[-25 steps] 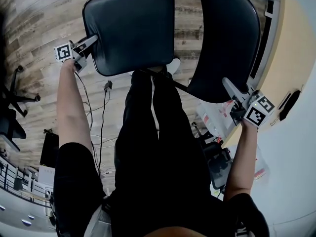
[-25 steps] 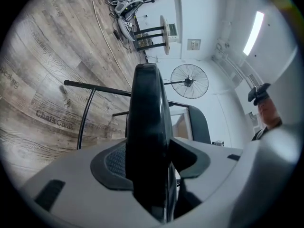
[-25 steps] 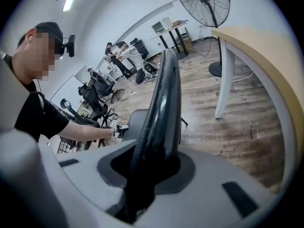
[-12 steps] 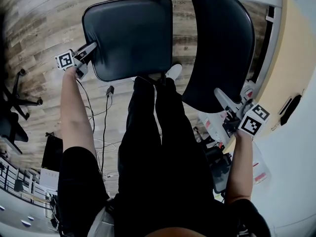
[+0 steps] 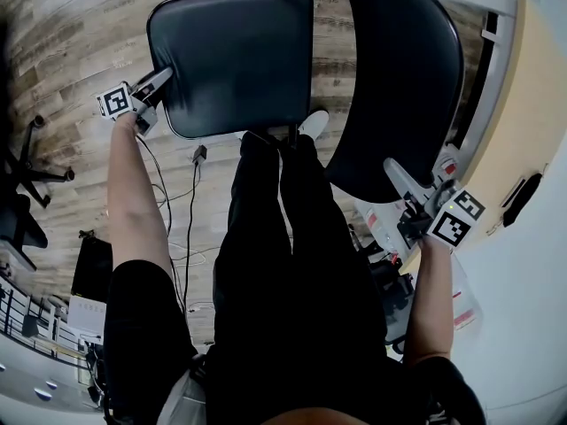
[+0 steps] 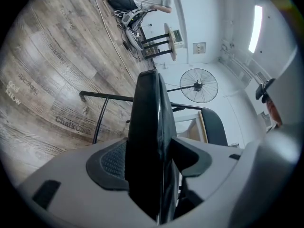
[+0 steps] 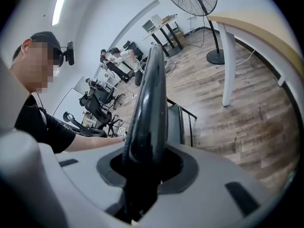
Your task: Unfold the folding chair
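Observation:
The black folding chair stands in front of my legs in the head view. Its padded seat [image 5: 230,60] lies nearly flat at the upper left, and its backrest [image 5: 399,87] curves down at the upper right. My left gripper [image 5: 159,82] has the seat's left edge [image 6: 149,127] between its jaws; they are opening, though both pads still touch the edge. My right gripper [image 5: 394,173] is shut on the backrest's lower rim [image 7: 149,108], which fills the gap between its jaws.
A light wooden desk [image 5: 523,87] runs along the right, with its white leg [image 7: 228,65] close by. An office chair base [image 5: 35,166] and floor cables [image 5: 186,211] lie at the left. A standing fan [image 6: 198,85] is farther off. My legs [image 5: 283,237] are behind the chair.
My right gripper has drawn toward me and slightly left, with the backrest rim in it. The left gripper has dipped a little with the seat edge.

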A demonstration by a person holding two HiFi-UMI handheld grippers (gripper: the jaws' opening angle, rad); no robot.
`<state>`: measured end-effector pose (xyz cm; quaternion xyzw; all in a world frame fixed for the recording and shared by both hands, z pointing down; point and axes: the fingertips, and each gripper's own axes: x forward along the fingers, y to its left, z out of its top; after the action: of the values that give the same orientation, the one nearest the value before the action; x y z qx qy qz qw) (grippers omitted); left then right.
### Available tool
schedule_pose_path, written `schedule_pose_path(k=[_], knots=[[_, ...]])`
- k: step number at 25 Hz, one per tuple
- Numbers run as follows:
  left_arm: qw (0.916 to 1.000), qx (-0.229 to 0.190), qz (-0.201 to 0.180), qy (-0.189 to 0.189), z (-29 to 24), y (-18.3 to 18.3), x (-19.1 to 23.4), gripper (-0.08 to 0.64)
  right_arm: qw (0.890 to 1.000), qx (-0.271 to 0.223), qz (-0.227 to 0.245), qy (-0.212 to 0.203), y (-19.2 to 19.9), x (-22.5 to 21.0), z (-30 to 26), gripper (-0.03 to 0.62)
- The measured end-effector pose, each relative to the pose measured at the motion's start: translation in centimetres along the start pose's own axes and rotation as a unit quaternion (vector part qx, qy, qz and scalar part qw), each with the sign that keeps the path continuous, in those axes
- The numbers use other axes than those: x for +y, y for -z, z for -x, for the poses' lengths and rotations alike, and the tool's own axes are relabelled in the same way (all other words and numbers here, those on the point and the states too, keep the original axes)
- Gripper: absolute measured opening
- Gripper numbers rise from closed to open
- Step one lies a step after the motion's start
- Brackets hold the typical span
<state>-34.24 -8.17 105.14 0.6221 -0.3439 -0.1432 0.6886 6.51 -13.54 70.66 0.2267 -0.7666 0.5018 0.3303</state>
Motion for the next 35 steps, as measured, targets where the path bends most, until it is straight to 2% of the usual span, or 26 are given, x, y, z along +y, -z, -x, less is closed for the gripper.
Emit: schedule_pose_path(k=[2, 4, 5, 7, 8, 13, 20, 25, 30, 33, 35], knots=[[0.9992, -0.001, -0.017, -0.037, 0.5, -0.1, 0.3, 0.278, 1.000, -0.004, 0.008, 0.003, 0.1, -0.1, 0.1, 0.105], [0.9942, 0.004, -0.052, -0.094, 1.6, -0.3, 0.4, 0.296, 1.000, -0.001, 0.022, 0.018, 0.3, -0.4, 0.5, 0.136], [0.9914, 0.008, -0.070, -0.110, 1.9, -0.3, -0.2, 0.309, 0.999, -0.003, 0.025, 0.026, 0.3, -0.6, 0.7, 0.164], [0.9860, 0.025, -0.101, -0.130, 2.3, -0.2, -2.0, 0.342, 0.999, -0.016, 0.018, 0.038, -0.4, -0.7, 1.2, 0.236], [0.9834, 0.032, -0.114, -0.138, 2.4, 0.0, -3.0, 0.344, 0.999, -0.026, 0.012, 0.042, -0.9, -0.7, 1.6, 0.251], [0.9751, 0.017, -0.134, -0.175, 4.9, 1.0, -8.7, 0.344, 0.996, -0.042, 0.020, 0.075, -3.2, 0.1, 4.5, 0.272], [0.9707, -0.010, -0.156, -0.182, 6.8, 4.4, -20.3, 0.344, 0.995, -0.067, 0.044, 0.061, -6.0, 2.2, 9.4, 0.272], [0.9645, -0.045, -0.194, -0.174, 7.8, 8.8, -31.6, 0.344, 0.989, -0.124, 0.079, 0.032, -7.7, 5.6, 13.8, 0.272], [0.9498, -0.079, -0.266, -0.145, 6.2, 12.8, -44.9, 0.344, 0.972, -0.168, 0.161, -0.035, -8.9, 11.8, 17.9, 0.270], [0.9376, -0.104, -0.309, -0.121, 5.6, 14.6, -52.6, 0.342, 0.956, -0.177, 0.222, -0.069, -8.5, 16.5, 19.2, 0.270], [0.9264, -0.117, -0.341, -0.108, 5.4, 15.9, -57.3, 0.342, 0.944, -0.187, 0.259, -0.090, -8.3, 19.7, 20.0, 0.270]])
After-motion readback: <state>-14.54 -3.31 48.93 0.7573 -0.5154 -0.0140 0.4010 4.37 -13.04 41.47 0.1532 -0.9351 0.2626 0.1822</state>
